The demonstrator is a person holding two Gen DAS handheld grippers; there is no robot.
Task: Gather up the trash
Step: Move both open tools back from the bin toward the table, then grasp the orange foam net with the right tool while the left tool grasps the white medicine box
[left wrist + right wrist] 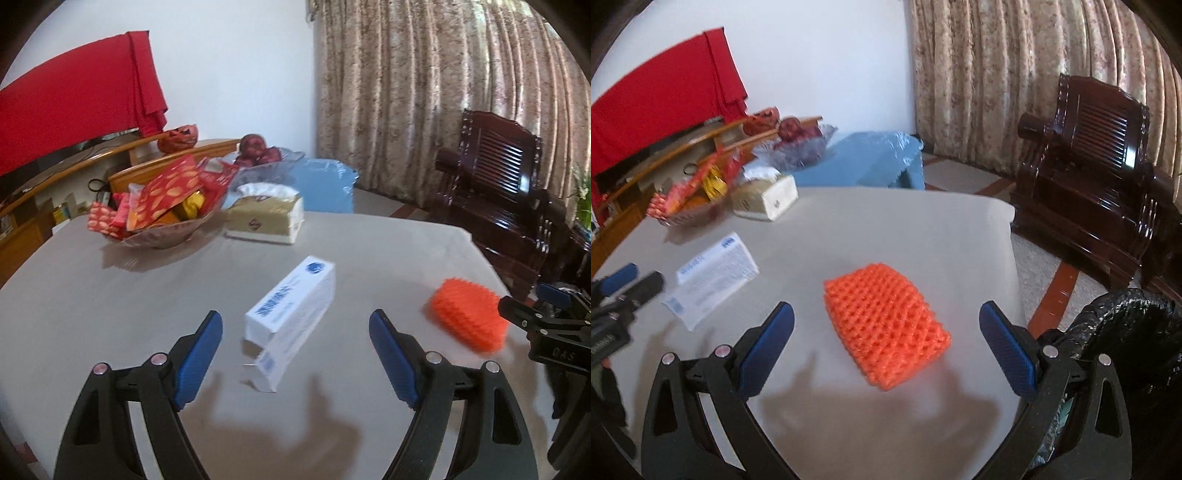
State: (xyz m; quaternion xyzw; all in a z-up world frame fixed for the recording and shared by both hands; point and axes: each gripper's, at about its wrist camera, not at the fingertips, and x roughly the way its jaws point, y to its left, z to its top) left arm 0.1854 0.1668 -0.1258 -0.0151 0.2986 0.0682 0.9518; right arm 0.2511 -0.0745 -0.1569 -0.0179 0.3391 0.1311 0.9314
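Nearest, the left tool (295, 332) stands spread around a white box (291, 317) lying on the grey surface (110, 295), untouched. Likewise the right tool (886, 325) gapes around an orange foam net (886, 328). Farther back sit a tissue pack (266, 218) and a snack bowl (162, 214).

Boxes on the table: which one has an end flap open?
The white box with blue print, lying between the left gripper's open jaws; its near end flap hangs open. The tissue box by the snack bowl shows none.
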